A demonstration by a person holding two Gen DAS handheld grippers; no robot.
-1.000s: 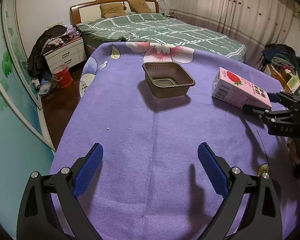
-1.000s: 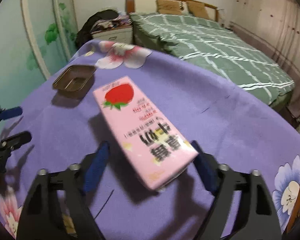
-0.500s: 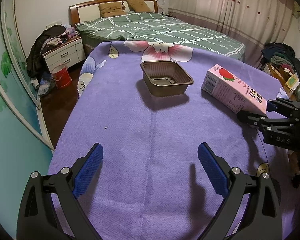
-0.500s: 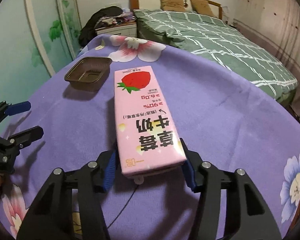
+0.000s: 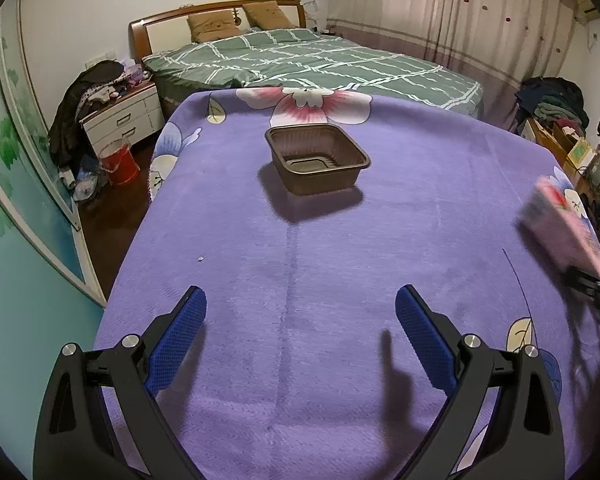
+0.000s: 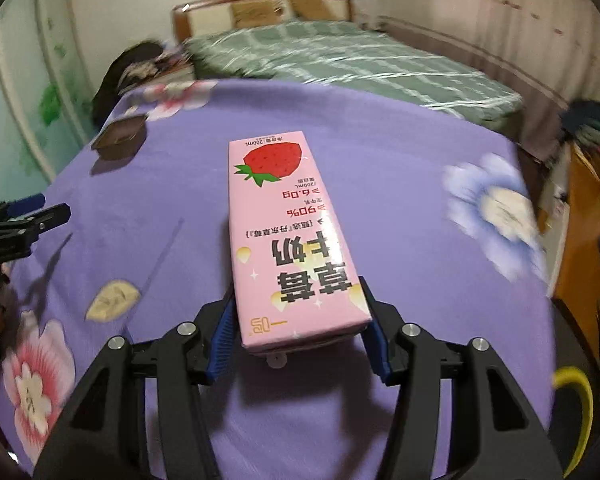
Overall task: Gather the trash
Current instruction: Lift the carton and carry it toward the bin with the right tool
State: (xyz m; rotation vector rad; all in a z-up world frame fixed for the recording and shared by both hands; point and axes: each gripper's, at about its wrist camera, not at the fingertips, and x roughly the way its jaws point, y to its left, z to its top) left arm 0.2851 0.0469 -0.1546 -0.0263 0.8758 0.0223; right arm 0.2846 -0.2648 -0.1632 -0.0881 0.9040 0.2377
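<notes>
A purple floral-covered table (image 5: pixel 300 264) holds a brown tray (image 5: pixel 318 160) near its far edge. The right claw (image 6: pixel 298 320), jaws just closed, now pinches the pink milk carton (image 6: pixel 288 232), carried off above the right edge. Left claw (image 5: pixel 300 320) hangs spread, empty.

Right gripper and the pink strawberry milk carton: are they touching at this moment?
Touching. In the right wrist view both blue pads of the right gripper press against the sides of the pink milk carton, which is held clear of the purple blanket.
</notes>
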